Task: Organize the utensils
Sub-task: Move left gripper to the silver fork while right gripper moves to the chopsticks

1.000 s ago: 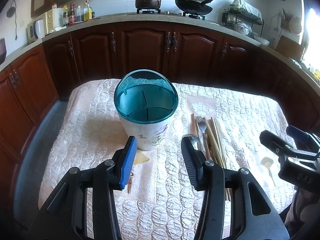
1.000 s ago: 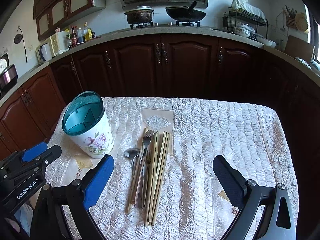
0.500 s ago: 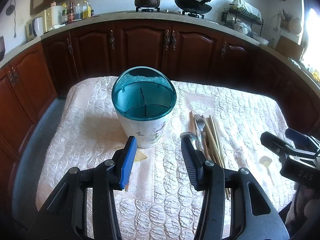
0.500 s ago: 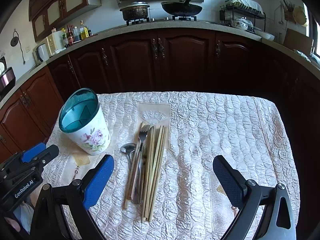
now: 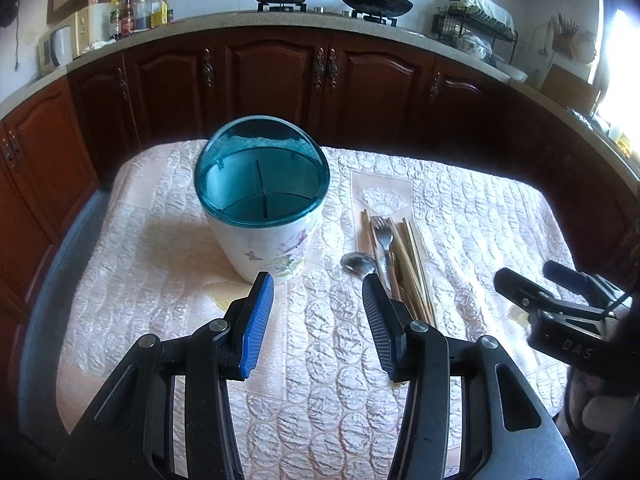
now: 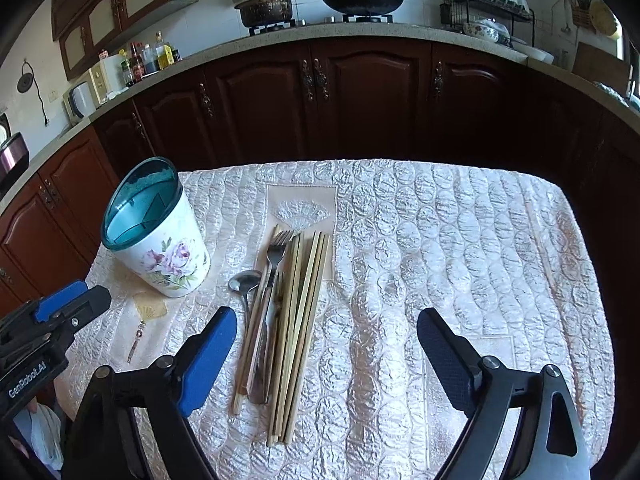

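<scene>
A white flowered utensil holder [image 5: 269, 216] [image 6: 160, 240] with a teal divided rim stands on the quilted table. To its right lies a bundle of wooden chopsticks [image 6: 300, 320] [image 5: 412, 264], a fork [image 6: 276, 256] [image 5: 384, 236] and a spoon [image 6: 244, 284] [image 5: 358, 262]. My left gripper [image 5: 318, 292] is open just in front of the holder, with nothing between its fingers. My right gripper [image 6: 326, 324] hovers over the near end of the bundle; its jaws are closing but stand wide, touching nothing.
The table [image 6: 460, 240] wears a cream quilted cloth and ends at dark wooden kitchen cabinets [image 6: 360, 92] behind. A small fan charm [image 6: 148, 312] lies on the cloth near the holder. A pot and a wok sit on the far counter.
My right gripper has come down and forward toward the utensil bundle, and its fingers have drawn in a little. The left gripper has barely shifted.
</scene>
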Demonstrator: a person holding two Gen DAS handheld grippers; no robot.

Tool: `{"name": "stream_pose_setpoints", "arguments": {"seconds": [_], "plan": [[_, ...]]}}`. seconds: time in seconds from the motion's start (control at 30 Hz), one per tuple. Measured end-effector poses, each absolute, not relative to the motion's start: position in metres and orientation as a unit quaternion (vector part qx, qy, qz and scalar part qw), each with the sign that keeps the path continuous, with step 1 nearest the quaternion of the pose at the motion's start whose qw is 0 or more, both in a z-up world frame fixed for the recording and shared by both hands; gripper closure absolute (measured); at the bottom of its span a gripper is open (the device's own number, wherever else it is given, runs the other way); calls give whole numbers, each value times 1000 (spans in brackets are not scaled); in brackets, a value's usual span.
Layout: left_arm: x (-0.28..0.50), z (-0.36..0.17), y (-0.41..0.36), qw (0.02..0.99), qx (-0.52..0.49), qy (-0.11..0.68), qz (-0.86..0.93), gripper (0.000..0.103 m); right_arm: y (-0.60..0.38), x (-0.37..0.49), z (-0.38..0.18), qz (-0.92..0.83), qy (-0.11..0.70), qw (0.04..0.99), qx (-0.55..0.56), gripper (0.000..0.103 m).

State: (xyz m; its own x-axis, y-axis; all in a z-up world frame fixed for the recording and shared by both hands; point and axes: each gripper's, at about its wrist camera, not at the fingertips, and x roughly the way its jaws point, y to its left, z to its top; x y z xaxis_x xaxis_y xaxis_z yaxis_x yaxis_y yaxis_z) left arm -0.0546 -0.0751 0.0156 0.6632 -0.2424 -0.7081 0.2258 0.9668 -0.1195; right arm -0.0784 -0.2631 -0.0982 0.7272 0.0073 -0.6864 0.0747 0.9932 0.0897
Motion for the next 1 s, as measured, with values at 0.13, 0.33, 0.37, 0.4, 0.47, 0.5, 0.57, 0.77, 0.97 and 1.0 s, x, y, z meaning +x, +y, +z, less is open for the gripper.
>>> {"name": "stream_pose_setpoints", "arguments": {"seconds": [0.13, 0.33, 0.37, 0.4, 0.47, 0.5, 0.57, 0.77, 0.97, 1.0], "plan": [[-51, 9, -81, 904, -11, 403, -143, 57, -268, -67, -107, -14, 375, 925, 59, 21], [-45, -2, -95, 894, -4, 416, -166, 57, -281, -41, -125, 13, 399, 913, 81, 39], [-42, -5, -99, 891, -4, 421, -173, 57, -283, -36, -129, 17, 406, 909, 87, 43], [-40, -7, -103, 888, -2, 425, -177, 57, -284, -30, -132, 22, 411, 907, 91, 44], [-36, -13, -112, 883, 7, 431, -183, 57, -286, -19, -138, 34, 416, 903, 99, 50], [-34, -14, -116, 883, 11, 432, -184, 57, -288, -12, -141, 41, 421, 900, 103, 53], [-29, -18, -123, 880, 21, 437, -185, 57, -289, 3, -147, 51, 432, 894, 110, 58], [-18, -24, -129, 876, 24, 445, -185, 57, -284, 46, -167, 63, 464, 877, 112, 59], [-9, -34, -130, 871, 32, 457, -178, 57, -284, 51, -187, 51, 489, 867, 85, 59], [-8, -36, -131, 870, 34, 458, -177, 57, -290, 46, -187, 45, 490, 867, 79, 59]]}}
